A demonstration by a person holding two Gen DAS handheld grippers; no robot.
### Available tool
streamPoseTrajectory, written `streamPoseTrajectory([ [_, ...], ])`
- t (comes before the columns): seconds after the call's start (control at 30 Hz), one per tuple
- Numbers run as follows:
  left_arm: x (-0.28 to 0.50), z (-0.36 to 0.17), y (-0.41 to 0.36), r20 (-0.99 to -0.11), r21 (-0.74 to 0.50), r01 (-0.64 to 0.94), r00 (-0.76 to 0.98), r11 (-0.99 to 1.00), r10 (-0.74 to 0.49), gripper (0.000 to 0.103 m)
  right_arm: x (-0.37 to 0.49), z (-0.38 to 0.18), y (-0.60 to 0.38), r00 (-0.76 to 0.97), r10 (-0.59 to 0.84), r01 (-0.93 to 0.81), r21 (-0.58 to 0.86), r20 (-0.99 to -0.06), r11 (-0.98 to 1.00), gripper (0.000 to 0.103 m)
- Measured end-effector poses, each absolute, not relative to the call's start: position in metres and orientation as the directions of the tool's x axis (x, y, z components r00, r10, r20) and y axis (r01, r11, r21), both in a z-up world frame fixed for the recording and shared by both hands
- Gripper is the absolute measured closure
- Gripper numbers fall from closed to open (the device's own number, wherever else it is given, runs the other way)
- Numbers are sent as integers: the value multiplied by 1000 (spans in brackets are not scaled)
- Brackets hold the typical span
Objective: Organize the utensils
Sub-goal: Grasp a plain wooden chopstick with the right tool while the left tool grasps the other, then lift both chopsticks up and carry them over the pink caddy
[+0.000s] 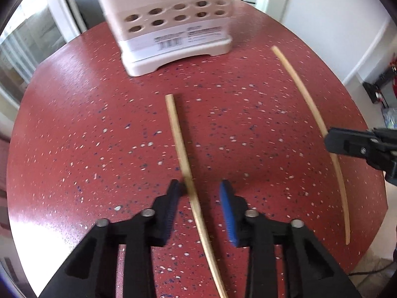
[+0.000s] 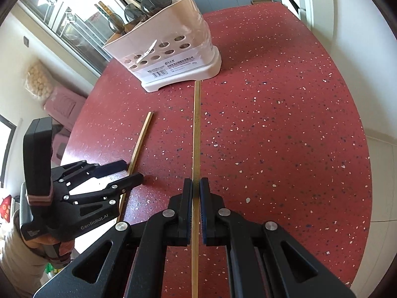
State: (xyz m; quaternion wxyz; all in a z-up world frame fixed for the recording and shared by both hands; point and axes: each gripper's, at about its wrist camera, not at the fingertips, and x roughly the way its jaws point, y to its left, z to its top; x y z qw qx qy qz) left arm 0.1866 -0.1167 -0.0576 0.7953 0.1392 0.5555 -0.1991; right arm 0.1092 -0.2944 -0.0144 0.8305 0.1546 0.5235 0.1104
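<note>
Left gripper (image 1: 199, 188) half-open astride near chopstick (image 1: 182, 146), not pinching: centre stick between pads, then close; right gripper (image 2: 196, 186) clamps far chopstick (image 2: 196, 129).

Two pale wooden chopsticks: one (image 1: 184, 164) lies flat on the red speckled counter (image 1: 99, 136); the other (image 2: 196, 129) points toward the white perforated utensil holder (image 2: 171, 57) standing upright.
</note>
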Motion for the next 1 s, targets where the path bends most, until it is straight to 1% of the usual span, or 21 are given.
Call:
streamPoseTrajectory([
  [0.03,186,-57,-118,-938,-7,479,302,878,-172,51,109,-14,-294,428,345,-22,371,-836,928,97],
  [0.07,184,-57,-120,-935,-2,482,309,876,-172,65,109,-14,-294,430,344,-24,371,-835,928,97],
  [0.13,179,-56,-122,-930,9,485,325,875,-170,67,109,-14,-293,430,345,-25,370,-835,929,97],
  [0.23,175,-56,-122,-919,9,471,352,882,-178,67,109,-15,-292,425,338,-29,360,-840,932,97],
  [0.33,169,-56,-119,-908,-16,439,369,898,-197,67,111,-16,-291,420,338,-33,358,-842,933,97],
  [0.53,158,-47,-98,-858,-127,347,431,929,-278,67,112,-18,-286,419,341,-53,352,-842,935,97],
  [0.7,155,-36,-81,-814,-166,301,496,939,-303,67,113,-19,-284,416,342,-60,350,-843,935,97],
  [1.0,149,-6,-73,-739,-162,272,604,949,-299,67,109,-11,-281,452,346,-90,343,-822,935,97],
])
